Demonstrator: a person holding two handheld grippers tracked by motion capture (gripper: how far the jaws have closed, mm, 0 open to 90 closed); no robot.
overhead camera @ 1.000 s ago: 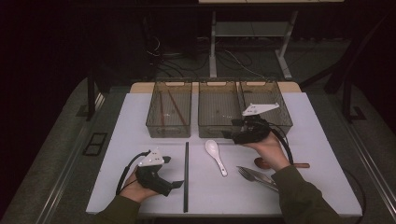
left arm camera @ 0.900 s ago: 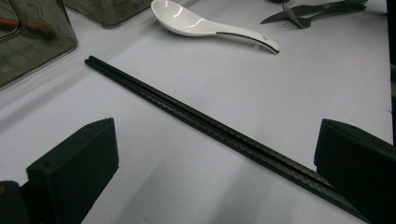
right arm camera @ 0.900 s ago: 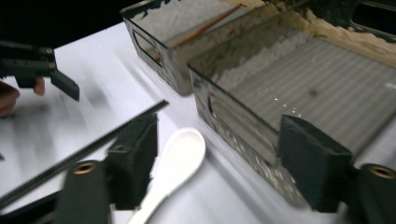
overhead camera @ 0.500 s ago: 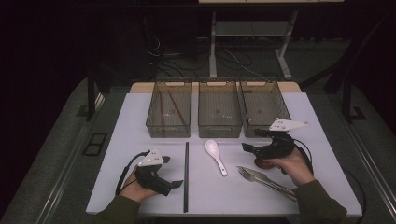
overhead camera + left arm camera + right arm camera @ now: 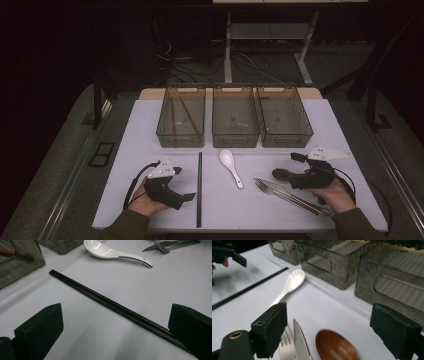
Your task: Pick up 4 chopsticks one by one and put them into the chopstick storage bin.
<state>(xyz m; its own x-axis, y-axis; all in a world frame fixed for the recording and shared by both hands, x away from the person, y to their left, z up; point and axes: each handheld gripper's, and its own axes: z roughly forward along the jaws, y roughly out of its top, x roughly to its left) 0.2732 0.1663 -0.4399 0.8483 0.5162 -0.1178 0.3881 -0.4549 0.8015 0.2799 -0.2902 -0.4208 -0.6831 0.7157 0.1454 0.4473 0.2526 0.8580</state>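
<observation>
My right hand-held gripper (image 5: pixel 294 165) hovers low over the wooden spoon (image 5: pixel 336 346), jaws spread wide, nothing pinched. The spoon's brown bowl lies on the desk (image 5: pixel 345 135) between those jaws, just right of the knife (image 5: pixel 301 343) and fork (image 5: pixel 287 346), and nearer me than the right-hand bin (image 5: pixel 284 117).

I'd judge the spoon light, stiff and a bit slick on its glossy bowl. Better to pinch the neck or handle than the rounded bowl; the handle is hidden under the gripper, so I can't tell how it lies.

The right hand rests at the desk's near edge, gripper pointing left toward the white spoon (image 5: pixel 231 166).

My left hand-held gripper (image 5: pixel 115 325) is also spread and empty, low on the desk, straddling the near end of the black chopsticks (image 5: pixel 112 306), left of the white spoon.
</observation>
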